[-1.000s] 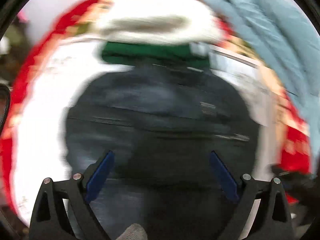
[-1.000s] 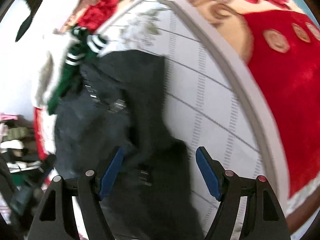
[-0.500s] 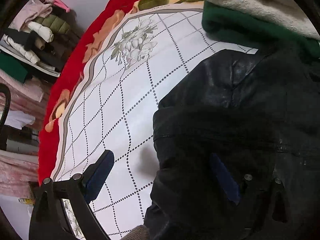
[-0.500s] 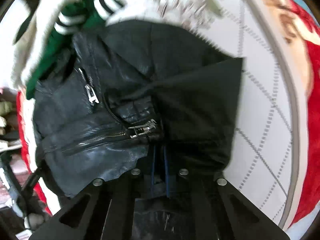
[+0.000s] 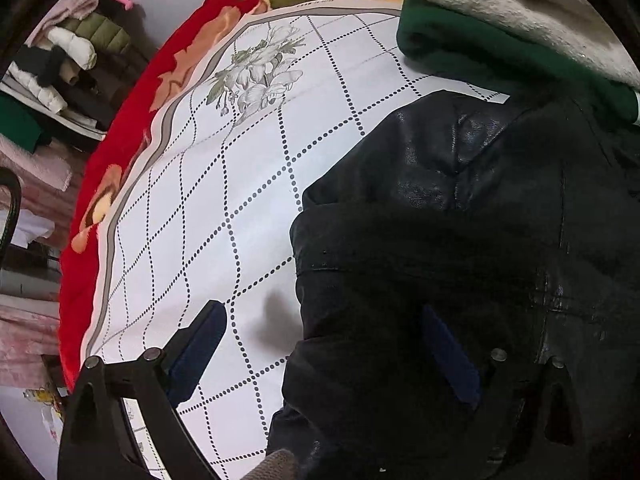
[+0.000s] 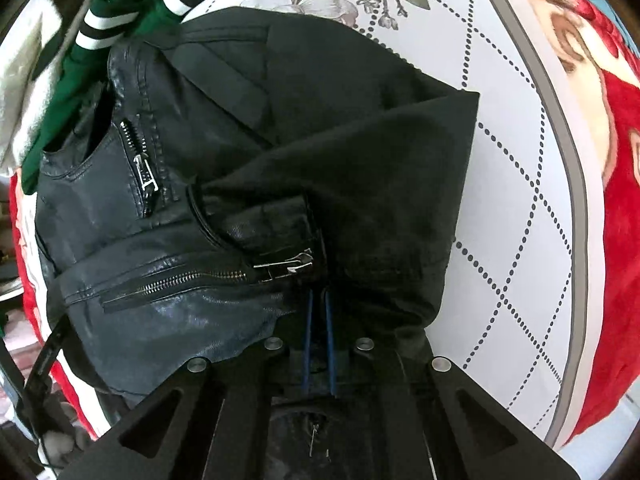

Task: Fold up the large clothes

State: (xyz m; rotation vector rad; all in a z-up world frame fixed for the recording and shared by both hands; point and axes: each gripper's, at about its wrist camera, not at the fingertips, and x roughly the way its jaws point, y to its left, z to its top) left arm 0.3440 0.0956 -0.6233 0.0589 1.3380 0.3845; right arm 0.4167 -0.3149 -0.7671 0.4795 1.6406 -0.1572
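A black leather jacket with silver zips lies bunched on a white quilted bedspread. In the right wrist view the jacket fills the middle, with its black lining folded over to the right. My right gripper is shut on a fold of the jacket near a zip pull. My left gripper is open; its left finger hangs over the bedspread and its right finger over the jacket's left edge.
A green garment with striped cuffs and a white fleece lie beyond the jacket. The bedspread has a red floral border. Stacked clothes sit off the bed at the left.
My right gripper has closed on the jacket and stays shut on it. My left gripper has swung left, from over the jacket's middle to its left edge, still open.
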